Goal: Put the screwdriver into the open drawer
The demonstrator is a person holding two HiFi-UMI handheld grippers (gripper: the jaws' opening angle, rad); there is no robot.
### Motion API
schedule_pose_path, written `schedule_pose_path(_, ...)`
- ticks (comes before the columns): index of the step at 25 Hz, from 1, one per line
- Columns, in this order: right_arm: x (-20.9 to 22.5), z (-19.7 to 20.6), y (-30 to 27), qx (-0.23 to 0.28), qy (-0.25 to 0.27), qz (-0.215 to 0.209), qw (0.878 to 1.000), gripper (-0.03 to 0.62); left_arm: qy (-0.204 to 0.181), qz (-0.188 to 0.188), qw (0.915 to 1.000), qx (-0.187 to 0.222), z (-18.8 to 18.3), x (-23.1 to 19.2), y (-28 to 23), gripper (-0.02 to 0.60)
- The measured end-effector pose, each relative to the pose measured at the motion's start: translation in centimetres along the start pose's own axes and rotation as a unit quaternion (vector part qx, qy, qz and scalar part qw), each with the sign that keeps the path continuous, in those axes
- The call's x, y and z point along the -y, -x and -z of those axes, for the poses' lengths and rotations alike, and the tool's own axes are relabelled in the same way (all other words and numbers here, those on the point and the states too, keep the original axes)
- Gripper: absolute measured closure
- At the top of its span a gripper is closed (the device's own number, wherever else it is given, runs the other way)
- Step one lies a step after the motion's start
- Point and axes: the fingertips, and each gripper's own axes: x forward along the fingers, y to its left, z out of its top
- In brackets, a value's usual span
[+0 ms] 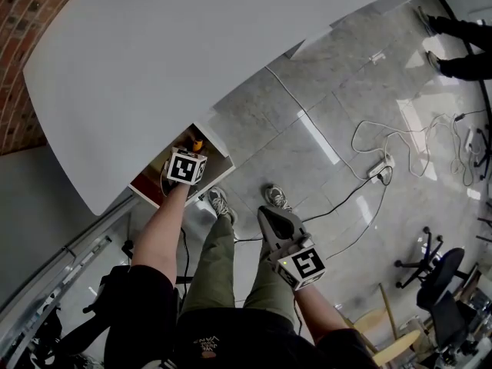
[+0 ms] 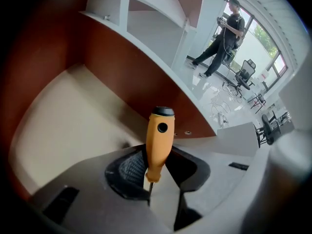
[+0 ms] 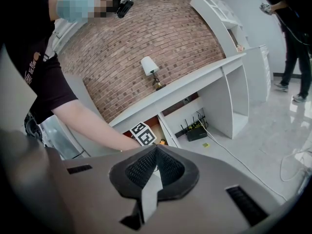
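Observation:
The orange-handled screwdriver [image 2: 159, 140] stands between the jaws of my left gripper [image 2: 158, 165], its black-capped end pointing away into the open drawer [image 2: 73, 126]. The handle leans against the left pad, with a sliver of space on the right side, so the jaws stand open around it. In the head view the left gripper [image 1: 192, 146] hangs inside the red-walled drawer [image 1: 223, 160] under the white desk, and the screwdriver [image 1: 197, 143] shows just beyond the marker cube. My right gripper [image 1: 269, 220] hovers above the floor by the person's legs, shut and holding nothing [image 3: 156, 152].
A large white desk top [image 1: 192, 52] overhangs the drawer, with a brick wall [image 1: 31, 21] to the left. Cables and a power strip [image 1: 377, 167] lie on the grey floor, with an office chair [image 1: 438, 275] at the right. Another person [image 2: 224, 33] stands far off.

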Motion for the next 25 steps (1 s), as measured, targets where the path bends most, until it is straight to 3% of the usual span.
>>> schedule_pose_path(15, 0.3, 0.1, 0.7, 0.0, 0.007, 0.002, 1.0, 0.599, 0.021, -0.015, 0.9994, 0.025, 0.2, -0.5, 0.9, 0.469)
schedule_pose_path(25, -0.9, -2.5, 1.9, 0.01, 0.019, -0.001, 1.0, 0.599, 0.015, -0.035, 0.9974, 0.062, -0.7, 0.9, 5.3, 0.471)
